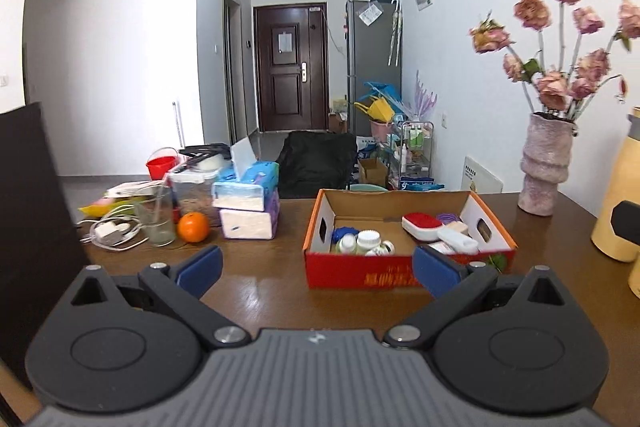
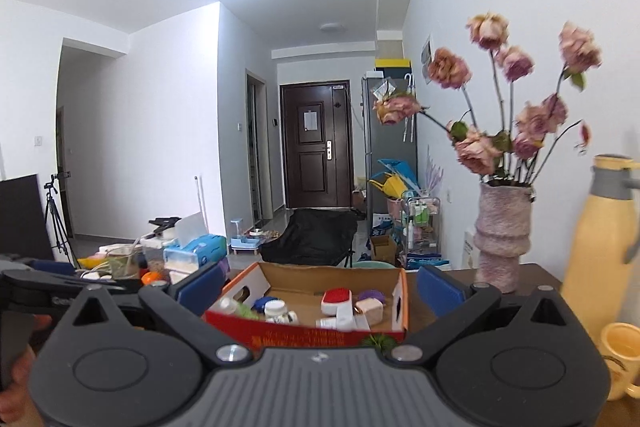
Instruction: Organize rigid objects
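Blue-padded fingers of the left gripper are spread wide and hold nothing, hanging just above the brown wooden table. Right in front of them, near the table's middle, sits the open cardboard box with red outer walls and an orange rim. Inside it, toward its left end, lie a white-capped bottle and a blue item beside a few more small bottles; toward its right end lie a red-and-white brush, a purple ridged piece, a pale pink bar and a white flat device, touching or overlapping one another.

The right gripper is likewise spread wide and empty, raised above the box's near wall, with the box between its fingers in that view. A hand grips the left tool at the lower left edge of the right wrist view.

Left of the box stand stacked tissue packs, then an orange, a clear glass and a white charger with cables toward the table's left edge. At the far right corner stands a pink ribbed vase of dried roses, with a yellow flask and a yellow mug along the right edge.
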### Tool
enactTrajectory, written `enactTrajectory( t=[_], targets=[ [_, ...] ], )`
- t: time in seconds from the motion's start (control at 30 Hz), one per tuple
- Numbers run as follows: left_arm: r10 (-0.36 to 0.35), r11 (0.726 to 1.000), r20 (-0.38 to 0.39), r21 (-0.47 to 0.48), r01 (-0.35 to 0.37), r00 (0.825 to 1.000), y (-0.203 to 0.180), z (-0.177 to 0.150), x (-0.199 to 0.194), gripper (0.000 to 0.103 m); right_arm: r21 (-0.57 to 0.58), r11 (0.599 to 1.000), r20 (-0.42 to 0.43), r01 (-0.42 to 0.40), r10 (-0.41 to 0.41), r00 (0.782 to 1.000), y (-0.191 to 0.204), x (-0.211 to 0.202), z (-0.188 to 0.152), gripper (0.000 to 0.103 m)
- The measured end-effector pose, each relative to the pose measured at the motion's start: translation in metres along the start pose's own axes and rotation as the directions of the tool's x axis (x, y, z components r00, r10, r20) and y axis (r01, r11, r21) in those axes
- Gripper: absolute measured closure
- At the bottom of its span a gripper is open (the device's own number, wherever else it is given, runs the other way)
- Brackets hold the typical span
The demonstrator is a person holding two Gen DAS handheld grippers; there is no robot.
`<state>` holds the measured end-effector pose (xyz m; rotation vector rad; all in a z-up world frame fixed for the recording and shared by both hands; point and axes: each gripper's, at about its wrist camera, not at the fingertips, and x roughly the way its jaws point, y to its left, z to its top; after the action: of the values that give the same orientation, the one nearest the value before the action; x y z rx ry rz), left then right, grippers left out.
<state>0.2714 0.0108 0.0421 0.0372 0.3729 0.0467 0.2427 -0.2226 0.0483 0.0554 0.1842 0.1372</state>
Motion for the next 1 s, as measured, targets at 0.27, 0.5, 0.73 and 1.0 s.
enactTrajectory(
  t=[0.27,0.5,0.73,1.0],
  targets=[
    [-0.002,1.0,0.017,0.012,0.002,1.0,0.0,-0.044,-0.097,0.0,-0.038,0.998,-0.033,0.051,-0.052,0.998,0.019,-0.094,-0.025,0.0],
    [-0.022,1.0,-0.009,0.0,0.022,1.0,-0.009,-0.077,-0.153,0.0,-0.024,0.997,-0.081,0.067,-0.068,0.994,0.025,-0.143,-0.051,0.0],
    [-0.01,1.0,-0.052,-0.019,0.009,0.999,-0.007,-0.098,-0.177,0.0,-0.028,0.996,-0.097,0.082,-0.084,0.992,0.027,-0.171,-0.067,0.0],
    [-0.004,1.0,-0.026,-0.01,0.004,1.0,-0.009,-0.104,-0.197,0.0,-0.028,0.997,-0.084,0.071,-0.073,0.994,0.031,-0.191,-0.072,0.0]
  ],
)
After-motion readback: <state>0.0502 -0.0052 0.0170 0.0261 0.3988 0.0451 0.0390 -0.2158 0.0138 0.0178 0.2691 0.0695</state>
